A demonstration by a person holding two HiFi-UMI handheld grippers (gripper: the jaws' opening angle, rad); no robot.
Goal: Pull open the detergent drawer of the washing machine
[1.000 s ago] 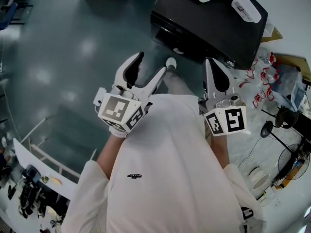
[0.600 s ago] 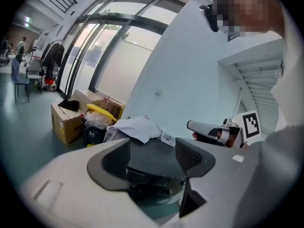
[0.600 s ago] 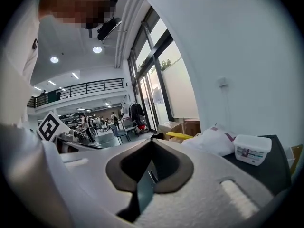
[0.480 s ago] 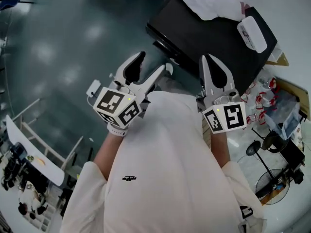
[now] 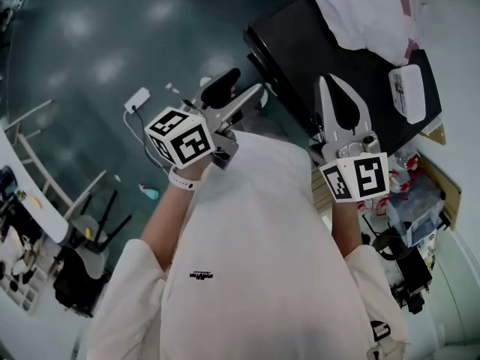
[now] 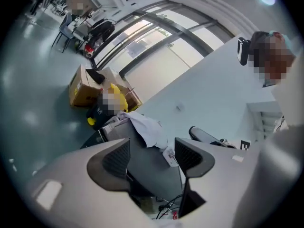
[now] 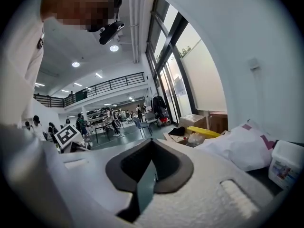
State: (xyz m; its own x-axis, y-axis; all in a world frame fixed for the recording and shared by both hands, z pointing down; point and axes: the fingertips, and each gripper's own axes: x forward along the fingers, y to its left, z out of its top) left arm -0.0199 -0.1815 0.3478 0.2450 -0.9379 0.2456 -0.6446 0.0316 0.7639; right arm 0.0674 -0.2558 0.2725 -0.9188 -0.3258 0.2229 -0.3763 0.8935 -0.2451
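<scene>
The washing machine (image 5: 337, 58) is the black box at the upper right of the head view; its detergent drawer cannot be made out. My left gripper (image 5: 241, 87) hangs in the air to its left, short of its corner. Its jaws are closing, with nothing between them. In the left gripper view the left gripper (image 6: 152, 158) frames the dark machine (image 6: 152, 175) some way ahead. My right gripper (image 5: 330, 82) is shut on nothing and hovers over the machine's near edge. In the right gripper view the right gripper (image 7: 151, 146) shows its pads meeting.
A white cloth (image 5: 367, 13) and a white plastic box (image 5: 409, 92) lie on the machine's top. A white charger with its cable (image 5: 137, 100) lies on the grey floor. Chairs (image 5: 90, 231) stand at the left. A cardboard box (image 6: 80, 87) sits beyond the machine.
Both grippers have shifted across the floor while the view swung. The left gripper has rolled, so its marker cube shows other faces. The machine now lies further right in the picture.
</scene>
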